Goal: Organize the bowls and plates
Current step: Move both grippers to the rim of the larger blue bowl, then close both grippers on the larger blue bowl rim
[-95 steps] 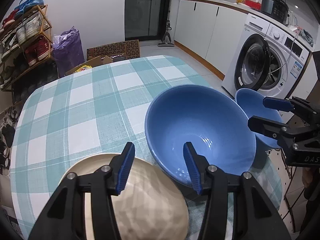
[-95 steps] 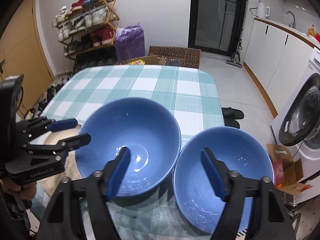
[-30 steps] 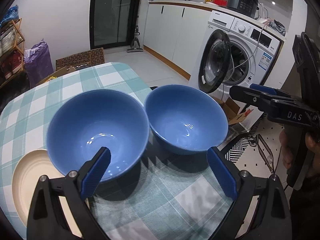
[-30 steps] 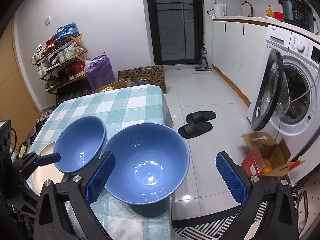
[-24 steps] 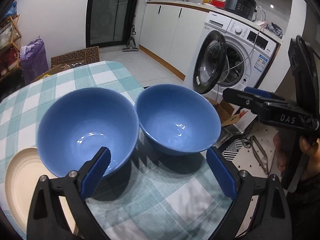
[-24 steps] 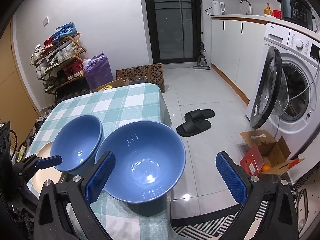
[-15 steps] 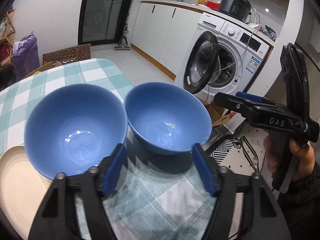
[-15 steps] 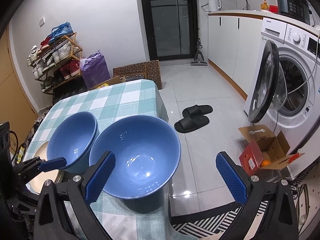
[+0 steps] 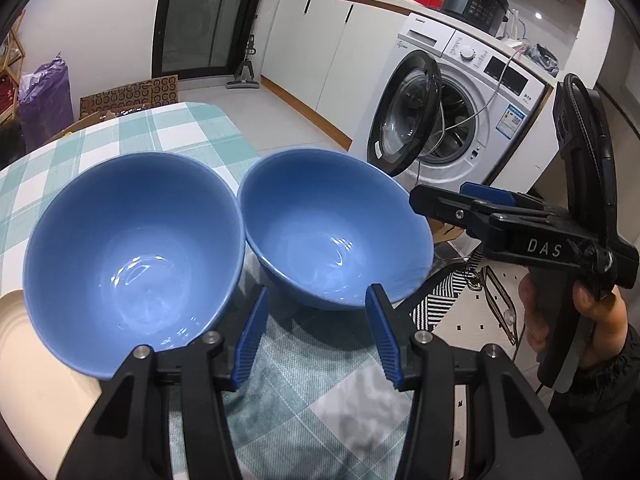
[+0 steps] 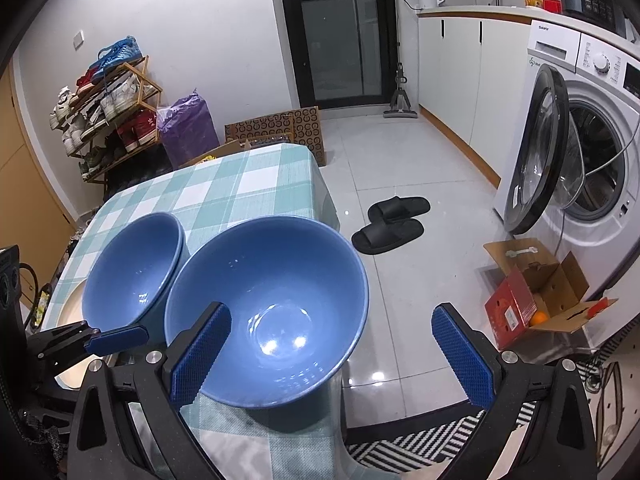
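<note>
Left wrist view: two blue bowls side by side on checked tabletop point(image 9: 320, 396), rims nearly touching; left bowl point(image 9: 132, 256), right bowl point(image 9: 332, 228); cream plate point(image 9: 24, 360) beside left bowl; left gripper point(image 9: 316, 338) jaws just narrowed, nothing between; right gripper point(image 10: 332, 356) wide, empty, near right bowl.

We hold our left gripper point(image 9: 316, 330) tilted downward, its jaws just narrowed to a partial gap with nothing pinched between the blue pads. Our right gripper point(image 10: 332, 354) also angles down, jaws spread wide and empty, our right hand point(image 9: 576, 320) wrapped around its handle.
</note>
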A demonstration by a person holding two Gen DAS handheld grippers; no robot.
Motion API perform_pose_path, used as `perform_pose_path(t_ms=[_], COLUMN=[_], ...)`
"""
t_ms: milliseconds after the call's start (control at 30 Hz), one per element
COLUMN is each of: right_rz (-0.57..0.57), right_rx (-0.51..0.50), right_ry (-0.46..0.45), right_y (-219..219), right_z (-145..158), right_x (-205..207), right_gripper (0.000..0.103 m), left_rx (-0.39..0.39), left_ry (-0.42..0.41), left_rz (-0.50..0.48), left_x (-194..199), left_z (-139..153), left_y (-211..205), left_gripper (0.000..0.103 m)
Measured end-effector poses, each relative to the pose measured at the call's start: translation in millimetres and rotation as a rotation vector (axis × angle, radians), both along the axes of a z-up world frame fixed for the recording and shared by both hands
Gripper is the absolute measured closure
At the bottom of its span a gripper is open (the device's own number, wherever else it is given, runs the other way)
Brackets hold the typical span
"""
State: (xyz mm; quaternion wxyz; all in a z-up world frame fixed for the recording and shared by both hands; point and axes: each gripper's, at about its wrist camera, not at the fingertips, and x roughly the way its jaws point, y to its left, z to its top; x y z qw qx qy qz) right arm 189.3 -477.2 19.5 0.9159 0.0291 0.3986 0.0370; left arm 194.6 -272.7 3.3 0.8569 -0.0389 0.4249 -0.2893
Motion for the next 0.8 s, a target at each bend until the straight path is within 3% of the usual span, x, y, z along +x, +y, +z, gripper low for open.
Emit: perform_pose_path(t_ms=[433,500,567,600,800], right_rz=[-0.05,-0.048,-0.046,-0.048,-0.038], right_rx=[0.046,0.028,0.019,0.019,0.035], right_ry=[0.039,0.05,0.067,0.074,0.093], right_y=[-18.2,-18.2,-19.3,-20.8,-25.8], right_z=[-24.8,-29.0,-33.3,-35.1,-42.2], right_x=[35.7,39.2,42.7,43.2,46.6], right_gripper=[0.002,0.009,0.025,0.029,0.037], left_rx=[0.025,0.022,0.024,0.024,0.024], left_ry=[0.019,0.024,0.025,0.024,0.032], left_rz=[0.011,0.009,0.009,0.009,0.006], left_x=[13.6,15.3,16.0,16.6,19.5], left_z=[-5.7,-5.9,-6.0,-6.1,-6.7], left_y=[-11.1,-12.3,-13.4,-13.9,-15.1], left_gripper=[0.054,0.054,0.054,0.054,0.054])
